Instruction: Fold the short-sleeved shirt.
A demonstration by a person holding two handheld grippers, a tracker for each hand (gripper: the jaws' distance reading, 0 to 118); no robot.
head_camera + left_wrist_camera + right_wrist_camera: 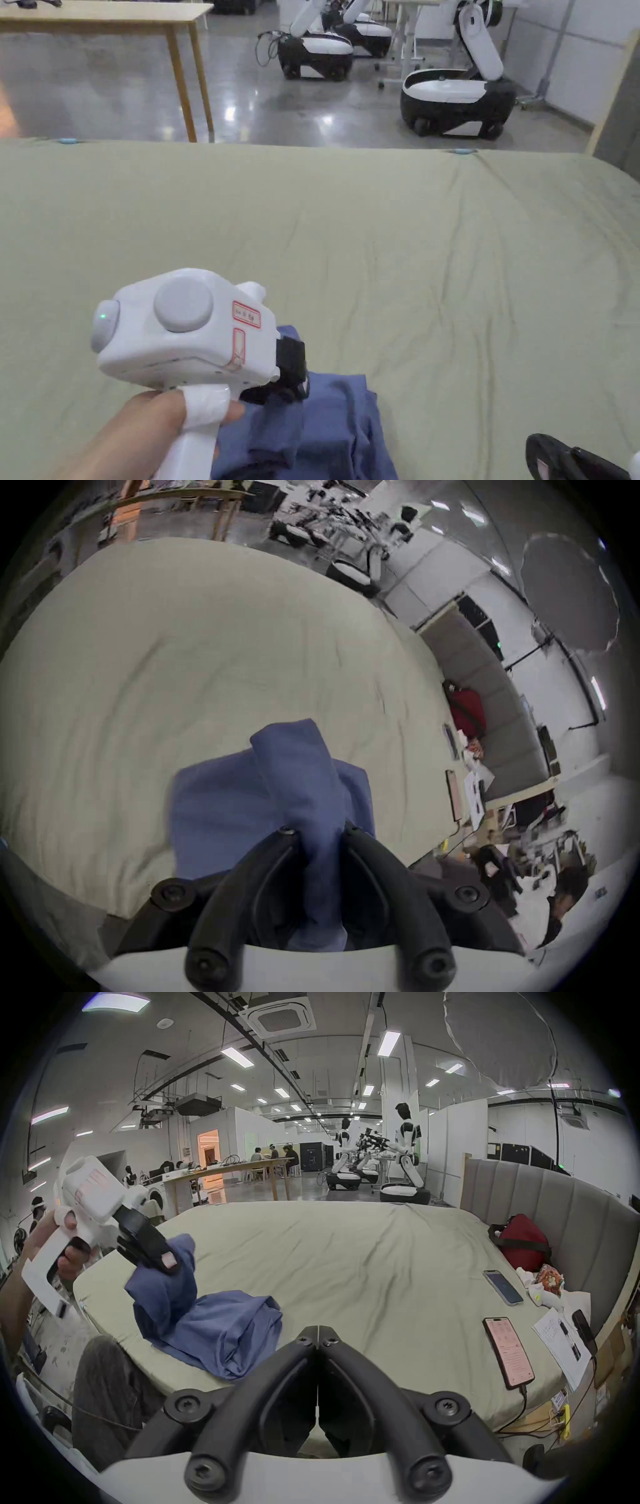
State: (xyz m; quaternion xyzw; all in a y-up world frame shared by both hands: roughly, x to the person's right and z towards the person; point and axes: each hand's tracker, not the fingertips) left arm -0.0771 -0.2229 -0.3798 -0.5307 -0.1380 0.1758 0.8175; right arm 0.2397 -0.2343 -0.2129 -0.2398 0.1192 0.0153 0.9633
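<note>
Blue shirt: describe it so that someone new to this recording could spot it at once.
Start from the wide bed under its pale green sheet. At its near edge lies the blue shirt, crumpled, one bunch pinched and lifted by the left gripper. It is the sole garment there; the phones lie far right.

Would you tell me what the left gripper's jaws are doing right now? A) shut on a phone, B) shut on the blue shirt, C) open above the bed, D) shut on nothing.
B: the left gripper has both jaws pressing a bunch of the blue shirt, lifting it off the bed.
</note>
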